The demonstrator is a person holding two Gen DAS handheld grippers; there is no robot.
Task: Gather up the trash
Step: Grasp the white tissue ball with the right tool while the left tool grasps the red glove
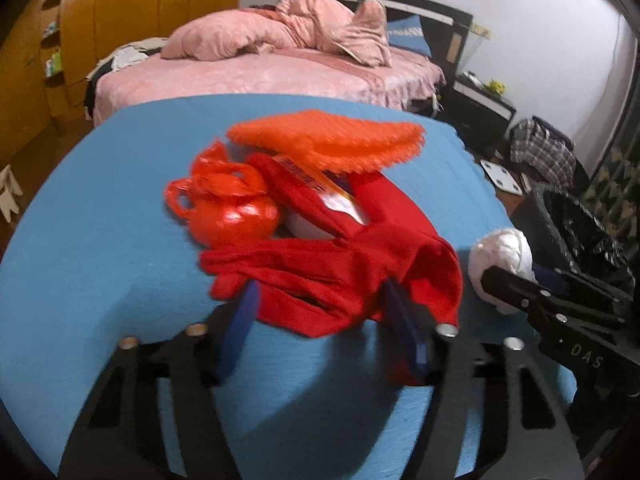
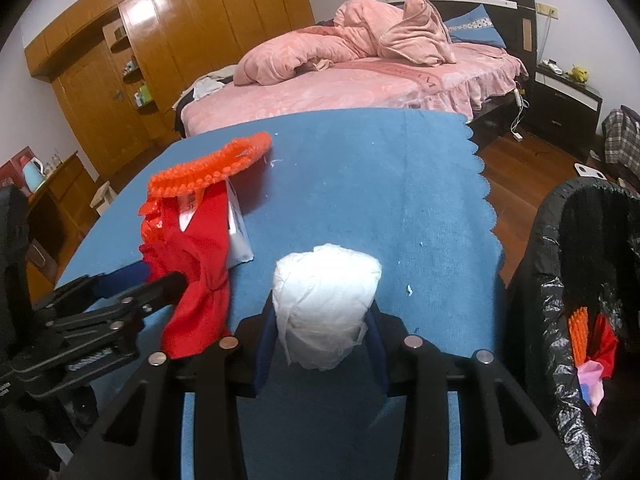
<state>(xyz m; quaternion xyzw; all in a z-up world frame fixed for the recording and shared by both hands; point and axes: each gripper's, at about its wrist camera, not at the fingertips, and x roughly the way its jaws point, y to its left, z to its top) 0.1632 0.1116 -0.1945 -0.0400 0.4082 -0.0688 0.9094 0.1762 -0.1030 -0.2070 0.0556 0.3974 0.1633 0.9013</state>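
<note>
On the blue cloth (image 1: pixel 100 240) lies a pile: a red garment (image 1: pixel 340 272), an orange knotted plastic bag (image 1: pixel 228 208), an orange spiky mat (image 1: pixel 332 140) and a white packet (image 1: pixel 340 200) under them. My left gripper (image 1: pixel 320 300) is open, its blue fingers (image 1: pixel 240 320) straddling the garment's near edge. It also shows in the right wrist view (image 2: pixel 136 276). My right gripper (image 2: pixel 324 332) is shut on a white crumpled paper ball (image 2: pixel 326 308), also seen in the left wrist view (image 1: pixel 500 256).
A bin lined with a black bag (image 2: pixel 560 280) stands at the right of the table, holding orange, red and pink items (image 2: pixel 588 344). A pink bed (image 2: pixel 360 80) lies beyond, a wooden wardrobe (image 2: pixel 180 40) at the left, a nightstand (image 2: pixel 568 92) at the right.
</note>
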